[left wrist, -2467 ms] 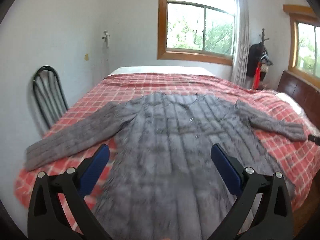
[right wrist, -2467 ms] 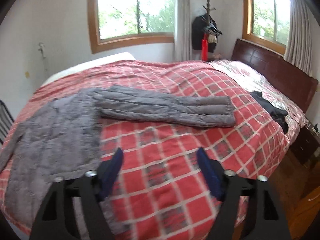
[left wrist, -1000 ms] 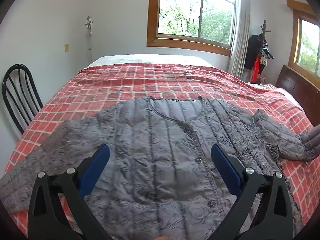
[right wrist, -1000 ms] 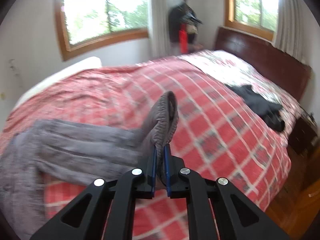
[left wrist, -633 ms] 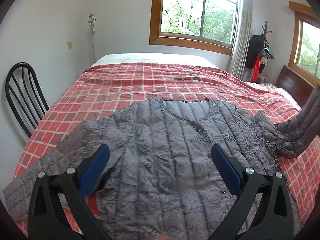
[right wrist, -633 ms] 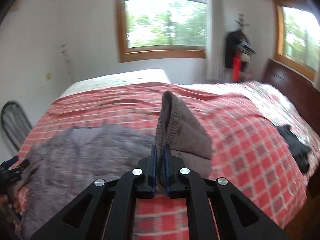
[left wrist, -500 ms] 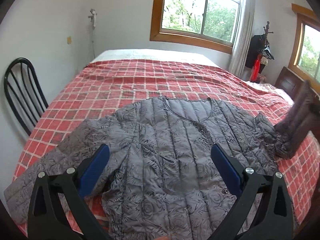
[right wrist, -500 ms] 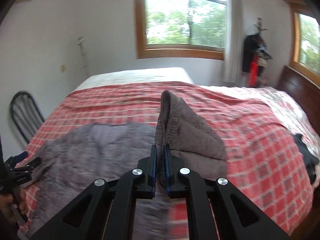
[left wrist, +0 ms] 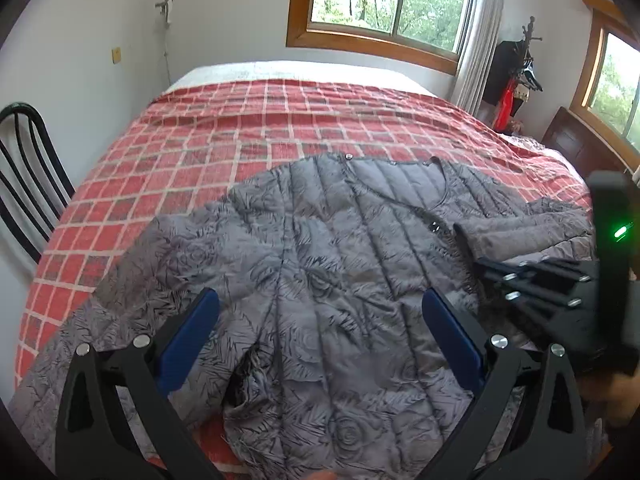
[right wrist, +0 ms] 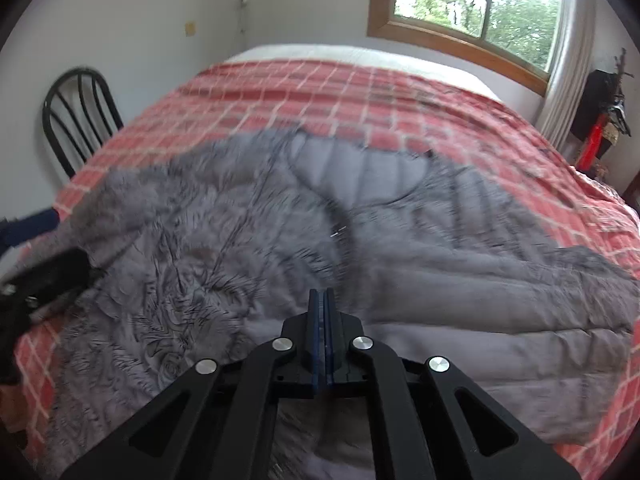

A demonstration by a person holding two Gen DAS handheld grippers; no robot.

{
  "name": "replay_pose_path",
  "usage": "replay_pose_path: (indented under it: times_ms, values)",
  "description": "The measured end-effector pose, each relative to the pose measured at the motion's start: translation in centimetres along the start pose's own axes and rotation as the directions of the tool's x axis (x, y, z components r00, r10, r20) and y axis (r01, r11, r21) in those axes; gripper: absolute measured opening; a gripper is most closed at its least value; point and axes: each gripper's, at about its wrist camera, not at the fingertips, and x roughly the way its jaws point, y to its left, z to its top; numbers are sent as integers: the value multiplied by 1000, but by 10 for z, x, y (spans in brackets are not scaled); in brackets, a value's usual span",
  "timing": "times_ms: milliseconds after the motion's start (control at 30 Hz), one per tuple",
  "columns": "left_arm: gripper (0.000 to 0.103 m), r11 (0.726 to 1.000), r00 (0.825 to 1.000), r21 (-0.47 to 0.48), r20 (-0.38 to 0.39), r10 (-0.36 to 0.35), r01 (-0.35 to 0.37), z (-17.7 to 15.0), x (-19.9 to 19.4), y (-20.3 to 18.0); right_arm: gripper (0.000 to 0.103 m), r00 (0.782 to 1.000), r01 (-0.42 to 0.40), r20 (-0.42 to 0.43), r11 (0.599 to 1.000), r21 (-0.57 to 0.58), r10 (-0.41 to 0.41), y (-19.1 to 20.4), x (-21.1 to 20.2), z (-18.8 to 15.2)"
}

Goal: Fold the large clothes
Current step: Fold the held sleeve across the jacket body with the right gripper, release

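Observation:
A grey quilted jacket (left wrist: 320, 248) lies face up on the red plaid bedspread (left wrist: 248, 120), collar toward the far side. Its right sleeve (left wrist: 524, 232) is folded inward across the chest. My right gripper (left wrist: 480, 264) comes in from the right with its tips at that sleeve's cuff. In the right wrist view its blue pads (right wrist: 316, 320) are pressed together low over the jacket (right wrist: 200, 248), the sleeve (right wrist: 500, 292) trailing off to the right; the pinched cuff is barely visible. My left gripper (left wrist: 320, 320) hovers open above the jacket's lower front, holding nothing. The left sleeve (left wrist: 80, 344) stretches out left.
A black metal chair (left wrist: 24, 184) stands by the bed's left side near the white wall. A coat stand with dark and red items (left wrist: 516, 68) is in the far right corner beside a dark wooden headboard (left wrist: 576, 148). The bedspread's far half is bare.
My right gripper has swept the lifted sleeve from the right side of the bed over onto the jacket's chest and lowered it. My left gripper has drifted a little closer over the jacket.

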Motion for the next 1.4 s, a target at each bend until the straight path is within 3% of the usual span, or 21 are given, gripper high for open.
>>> replay_pose_path:
  times_ms: [133,200,300,400,533,700,767,833,867,900,967,1033,1233,1400]
  values:
    - [100,999,999,-30,-26,-41,41,0,7,3,18,1000,18,3,999,-30,-18,-1,-8,-10]
    - [100,998,998,-14,-19,-54,54,2,7,-5,35,998,40,43,998,-51,-37,-10,-34,-16]
    - [100,996,995,10,-20,-93,93,9,10,-29,48,992,99,82,993,-58,-94,-31,-65,-23]
    - [100,988,989,41,-25,-148,149,16,16,-61,51,982,163,103,986,-41,-158,-60,-82,-27]
    - [100,985,989,94,-43,-143,147,26,36,-110,51,976,202,85,979,-19,-200,-97,-91,-40]
    - [100,979,971,77,-166,-173,188,24,81,-142,51,977,200,73,980,-2,-199,-121,-89,-49]
    - [100,977,950,67,-256,-180,203,17,108,-154,52,979,194,65,981,6,-194,-128,-83,-52]
    - [98,975,945,75,-272,-180,208,12,117,-165,52,981,183,56,983,11,-183,-134,-77,-56]
    - [77,974,949,84,-260,-180,208,12,116,-168,52,982,180,54,983,14,-181,-136,-75,-57]
    - [50,968,942,76,-259,-211,238,12,115,-171,52,983,178,52,984,16,-179,-137,-73,-58]
    - [10,964,936,50,-261,-239,260,16,111,-171,52,983,172,54,985,16,-173,-139,-73,-60]
    - [9,961,931,30,-257,-259,276,22,107,-168,52,983,173,60,985,16,-173,-138,-75,-59]
    - [7,969,960,44,-157,-234,243,40,64,-147,52,982,163,90,986,26,-165,-136,-96,-53]
    - [6,986,984,28,-70,-163,165,68,19,-96,52,986,108,116,991,75,-116,-145,-115,-41]
